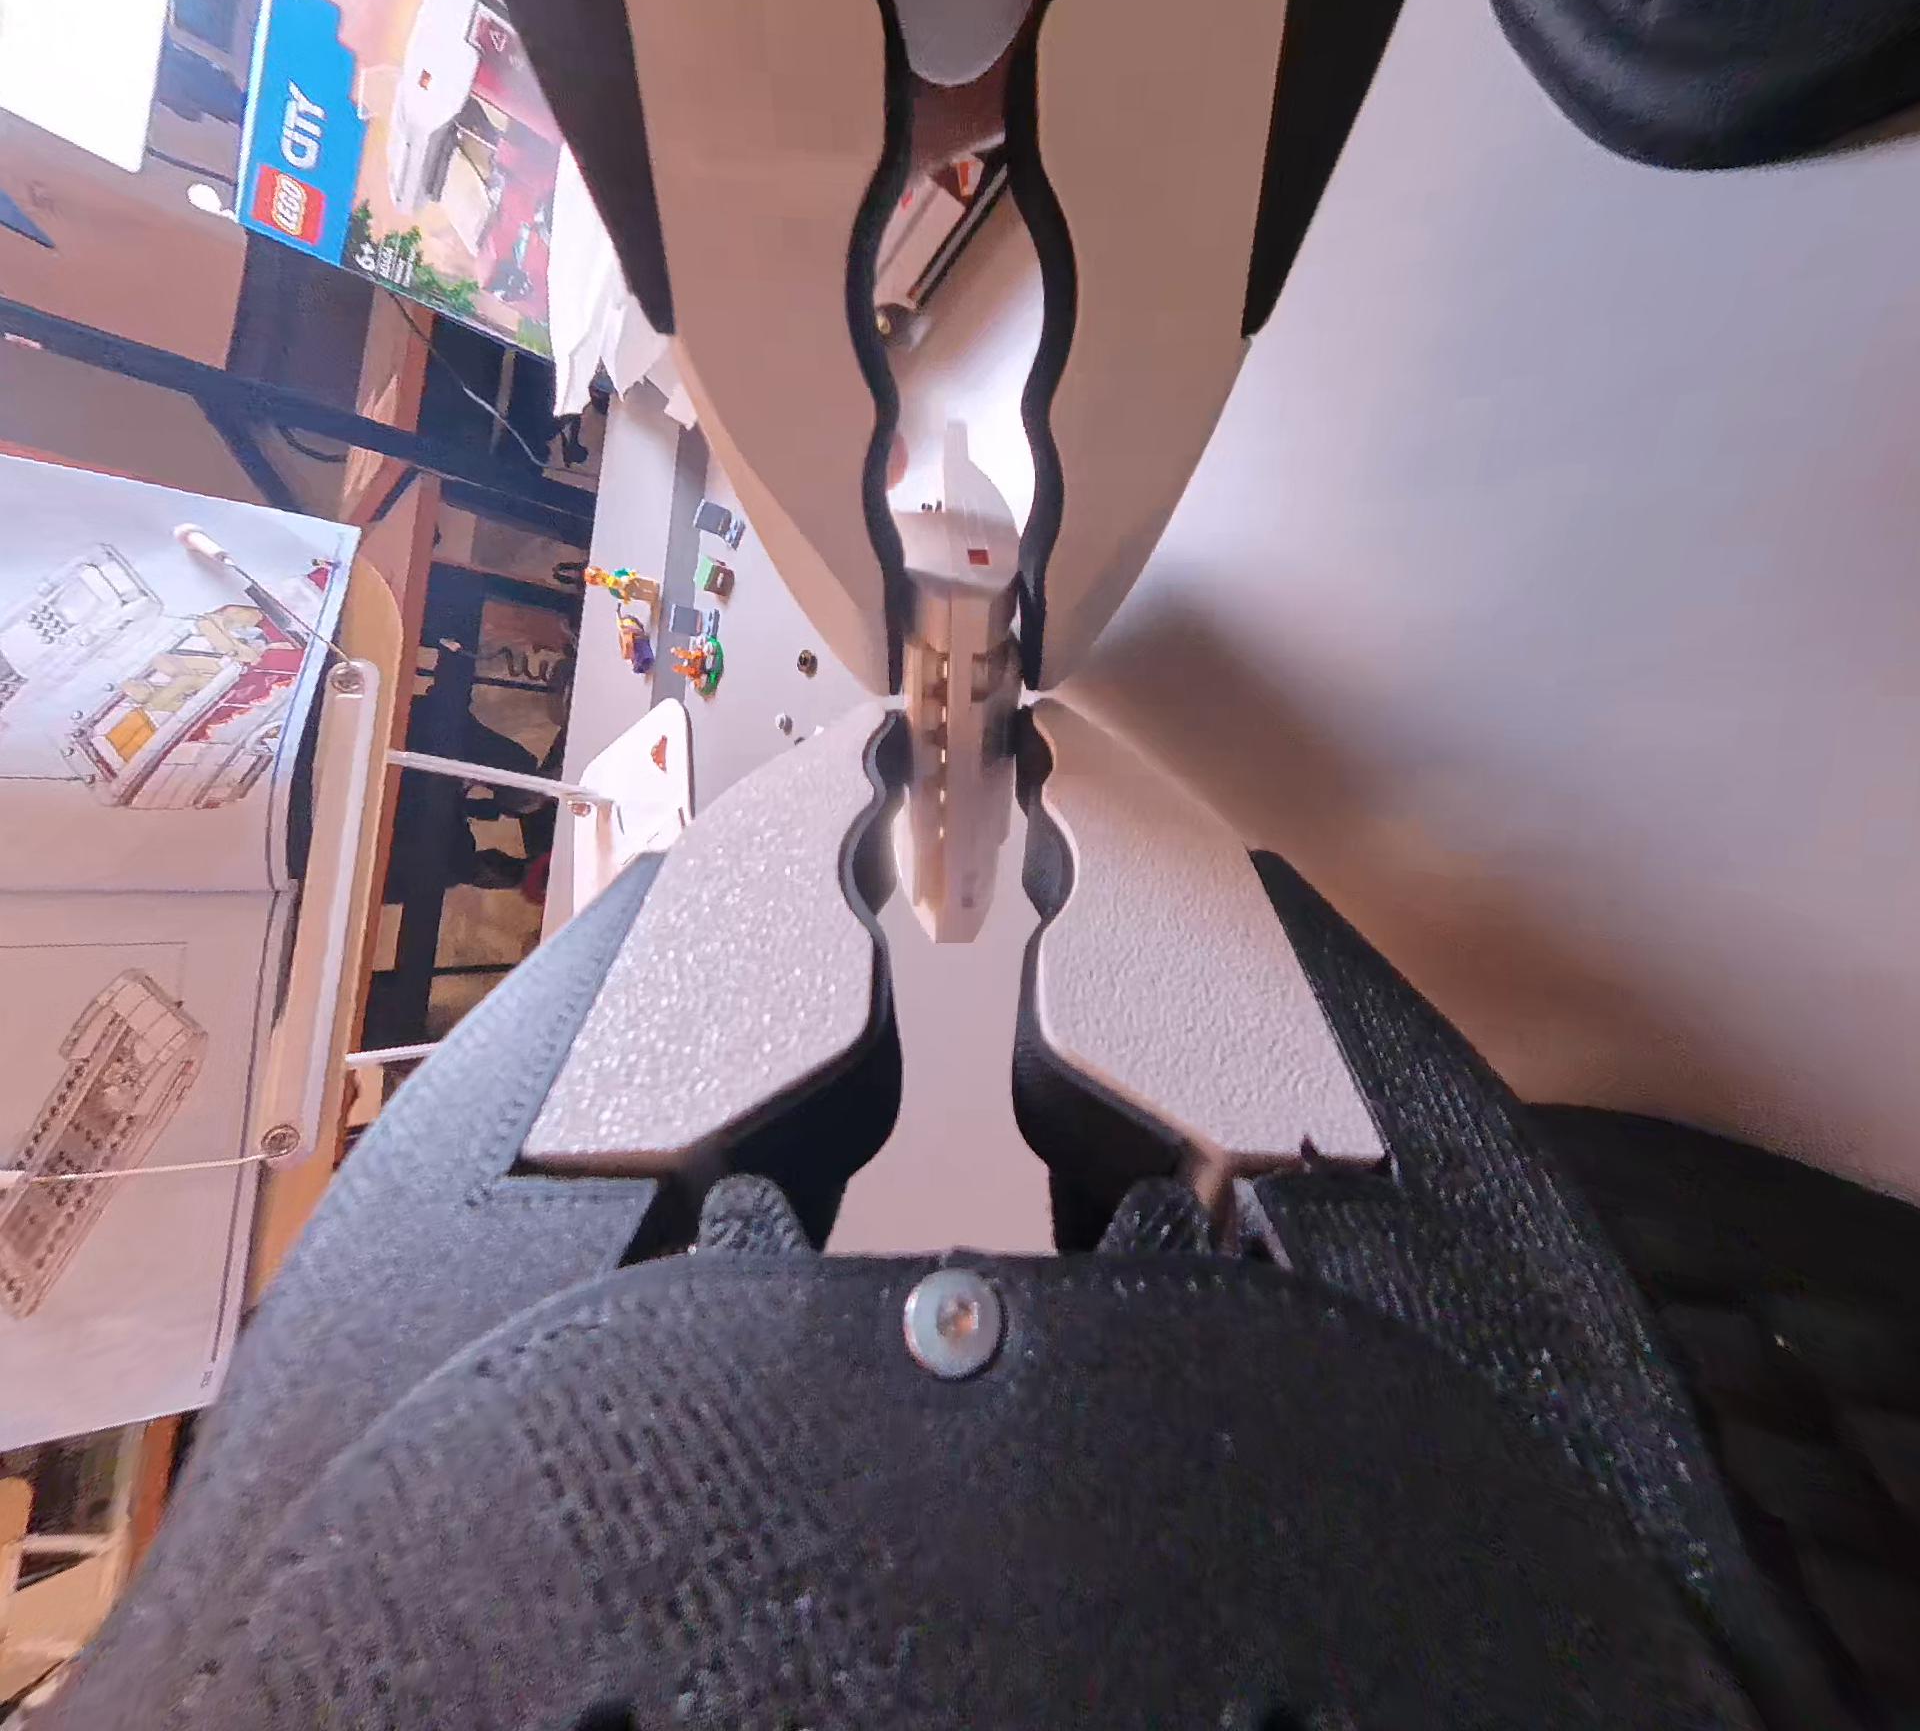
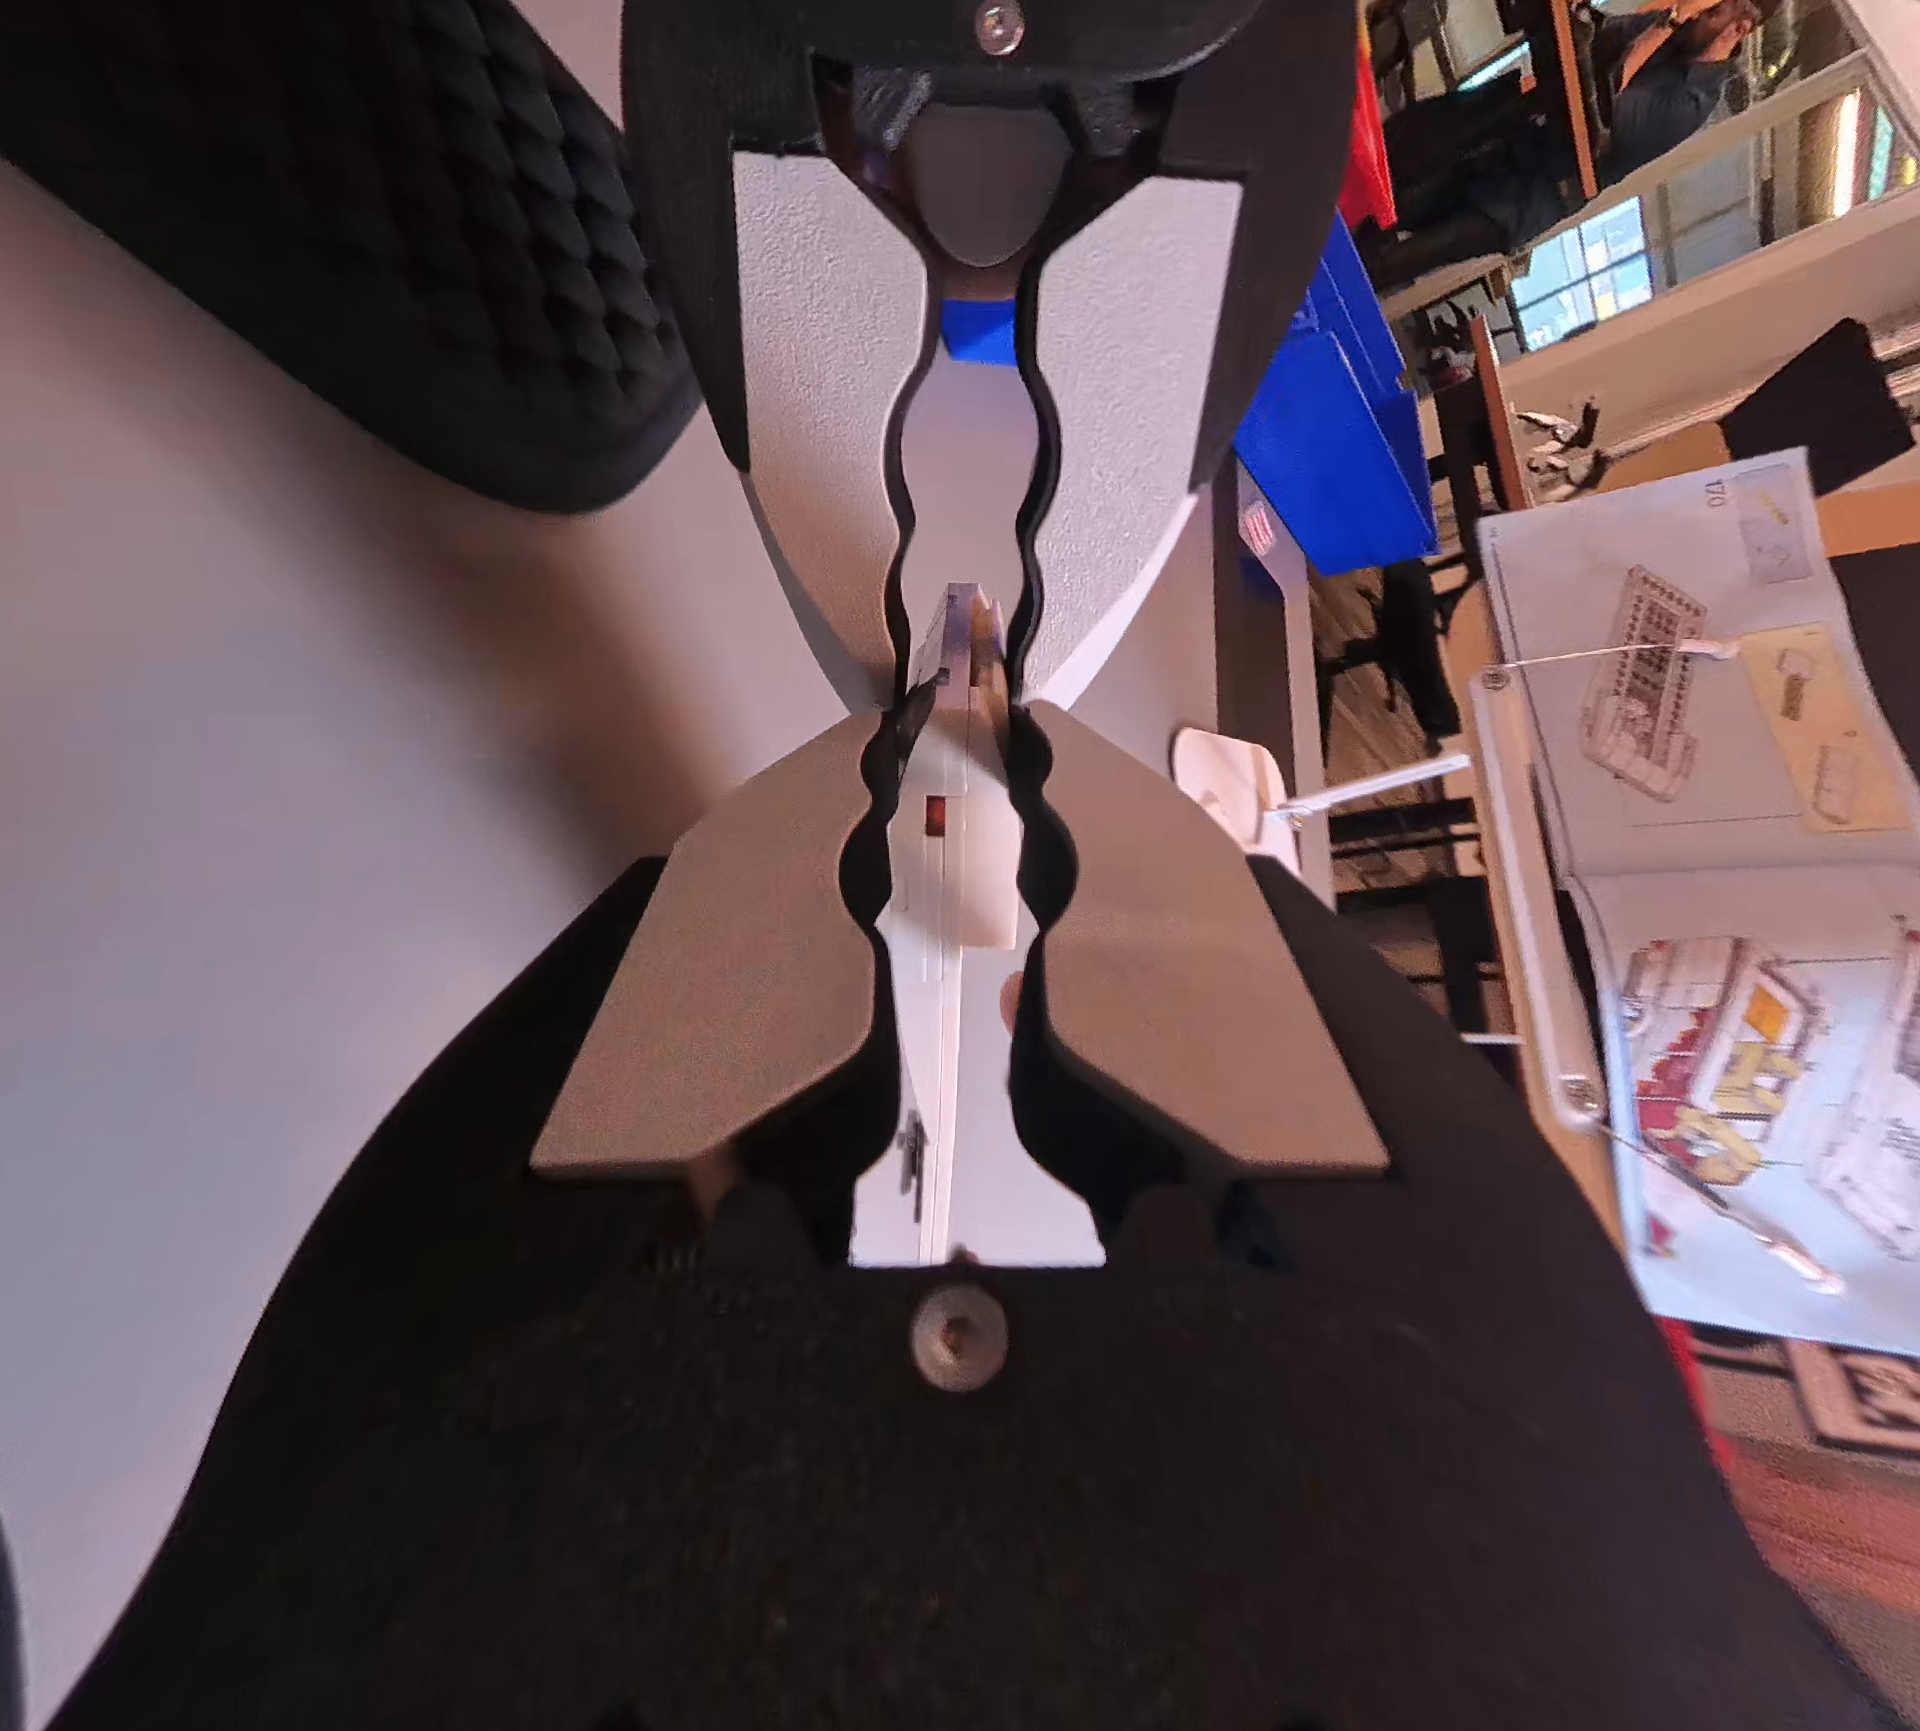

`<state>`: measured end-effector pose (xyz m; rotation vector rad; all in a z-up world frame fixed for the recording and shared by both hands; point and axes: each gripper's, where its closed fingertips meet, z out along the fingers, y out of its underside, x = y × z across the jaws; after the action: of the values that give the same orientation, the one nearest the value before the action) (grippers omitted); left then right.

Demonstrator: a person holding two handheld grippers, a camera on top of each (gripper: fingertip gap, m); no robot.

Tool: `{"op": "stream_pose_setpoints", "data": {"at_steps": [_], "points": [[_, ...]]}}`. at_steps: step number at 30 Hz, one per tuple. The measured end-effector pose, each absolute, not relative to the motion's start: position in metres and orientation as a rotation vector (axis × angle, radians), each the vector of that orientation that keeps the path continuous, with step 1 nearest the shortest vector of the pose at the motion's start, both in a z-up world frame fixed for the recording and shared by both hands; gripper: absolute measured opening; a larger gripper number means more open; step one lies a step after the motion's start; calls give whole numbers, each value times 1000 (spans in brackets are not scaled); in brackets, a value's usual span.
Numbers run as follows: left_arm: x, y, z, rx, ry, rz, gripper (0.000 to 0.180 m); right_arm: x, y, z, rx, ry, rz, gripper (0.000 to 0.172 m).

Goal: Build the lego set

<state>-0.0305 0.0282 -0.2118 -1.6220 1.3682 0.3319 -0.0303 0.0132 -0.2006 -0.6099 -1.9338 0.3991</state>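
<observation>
Jaws: both pairs pinch one white brick assembly [image 1: 956, 725], tip facing tip.
Left gripper [image 1: 956, 694]: pads press its flat sides.
Right gripper [image 2: 951, 746]: grips the assembly's opposite end.
Advice: keep both grips square, I think.
Manual [image 1: 135, 715]: left of assembly.

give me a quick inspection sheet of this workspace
surface: pale table, mostly bare near the grippers
job's things: white brick build, long and thin, with a small red tile
clutter: toy box, open booklet on a stand, small figures, blue bin
grippers: left gripper and right gripper meet tip to tip, both shut on the build
cables: dark cable beyond the table edge
surroundings: person seated at a far desk; wooden floor
</observation>
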Motion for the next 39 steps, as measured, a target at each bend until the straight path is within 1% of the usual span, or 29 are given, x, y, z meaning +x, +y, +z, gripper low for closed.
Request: {"op": "stream_pose_setpoints", "data": {"at_steps": [4, 7, 9, 11, 17, 19, 21, 24, 27, 32, 35, 39], "points": [[-26, 19, -203, -1536, 1335, 232, 22, -26, 7, -193, -648, -1886, 617, 20], [-32, 13, -203, -1547, 1314, 146, 27, -21, 1, -189, -627, -1866, 724, 19], [-30, 6, -202, -1546, 1306, 32, 22, -19, -2, -187, -616, -1854, 791, 19], [-28, 4, -200, -1531, 1299, -2, 22, -18, -3, -186, -598, -1851, 818, 20], [-29, 11, -208, -1572, 1316, 77, 22, -17, 4, -193, -688, -1877, 835, 19], [-29, 14, -207, -1583, 1311, 103, 22, -18, 5, -193, -757, -1898, 820, 28], [-29, 16, -207, -1595, 1313, 116, 22, -19, 4, -193, -779, -1897, 791, 30], [-25, 20, -209, -1606, 1333, 164, 21, -23, 13, -199, -811, -1903, 666, 20], [-24, 21, -212, -1624, 1358, 201, 21, -22, 13, -203, -808, -1915, 646, 19], [-18, 14, -209, -1614, 1352, 149, 21, -16, 7, -201, -732, -1896, 658, 19], [-14, 11, -205, -1564, 1303, 38, 21, -14, 5, -198, -723, -1873, 723, 19], [-9, -1, -192, -1516, 1178, -258, 19, -10, -1, -194, -692, -1842, 825, 19]]}}
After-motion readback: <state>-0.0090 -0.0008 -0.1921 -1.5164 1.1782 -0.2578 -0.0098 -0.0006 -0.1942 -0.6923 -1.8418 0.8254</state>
